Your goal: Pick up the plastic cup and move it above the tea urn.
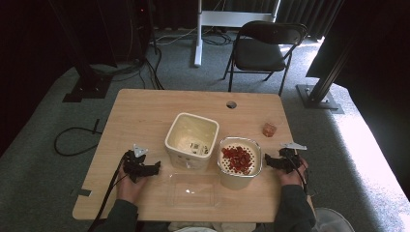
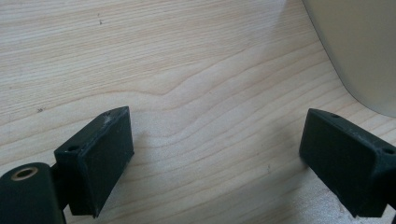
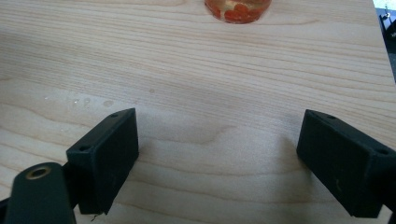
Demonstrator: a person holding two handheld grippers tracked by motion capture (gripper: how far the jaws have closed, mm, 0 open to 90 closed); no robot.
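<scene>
so both the left gripper (image 1: 155,168) and right gripper (image 1: 267,162) have jaws wide apart, holding nothing. at three o'clock of the left one, the round white plastic tub of red bits (image 1: 240,162) looks light and slippery; grab its rim gently so nothing spills.

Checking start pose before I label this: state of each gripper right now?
Left gripper: open, nothing between the jaws, bare table under it.
Right gripper: open, holding nothing, over the tabletop.

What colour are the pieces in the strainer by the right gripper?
Red, lying in the white perforated strainer; the high view shows them best.
</scene>
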